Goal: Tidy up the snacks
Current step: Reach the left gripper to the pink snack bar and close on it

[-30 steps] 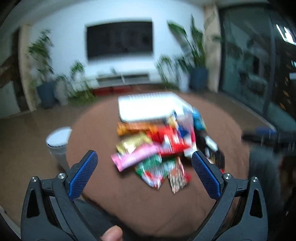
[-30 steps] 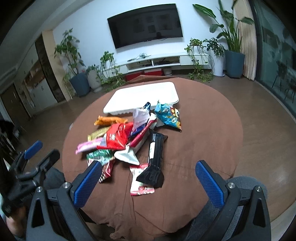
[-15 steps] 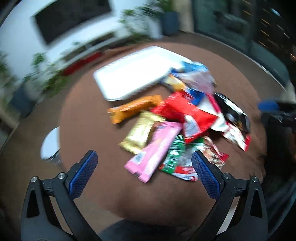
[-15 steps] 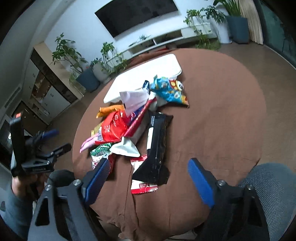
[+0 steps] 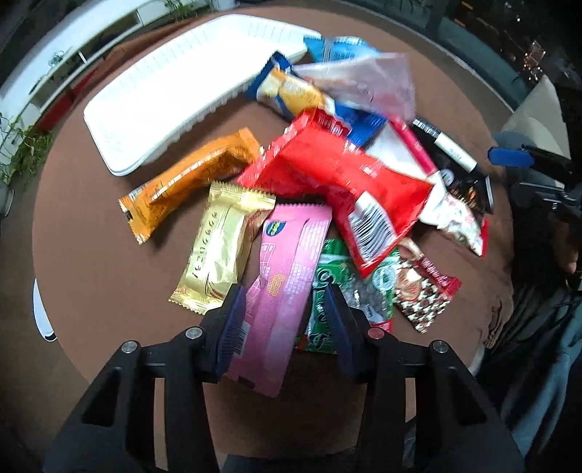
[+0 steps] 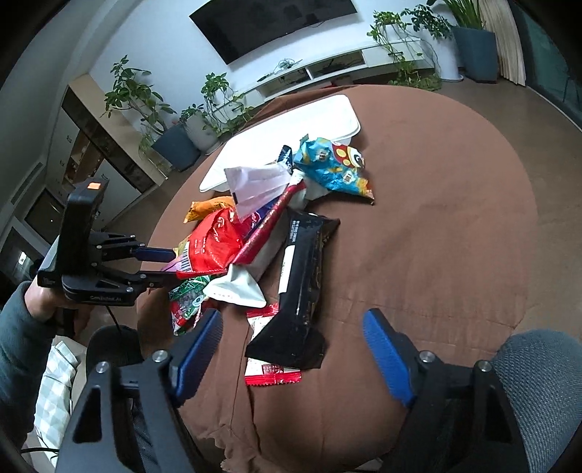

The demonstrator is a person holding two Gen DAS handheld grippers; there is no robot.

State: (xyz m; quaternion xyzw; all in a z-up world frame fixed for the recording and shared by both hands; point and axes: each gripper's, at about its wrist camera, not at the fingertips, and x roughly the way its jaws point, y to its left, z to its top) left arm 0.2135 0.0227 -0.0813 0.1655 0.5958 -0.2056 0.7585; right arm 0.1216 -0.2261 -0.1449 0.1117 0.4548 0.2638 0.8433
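Lying at pile's near edge: pink snack packet (image 5: 287,287), on the brown table (image 5: 91,254)
Left gripper (image 5: 287,327): clenched on that packet
Right gripper (image 6: 293,360): spread wide, holding nothing
Tray (image 5: 174,83): white, behind pile

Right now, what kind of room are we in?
Most likely a home living room. A big flat TV hangs on the wall above a low white media cabinet, potted plants stand around, and snacks lie on a round brown-covered table.
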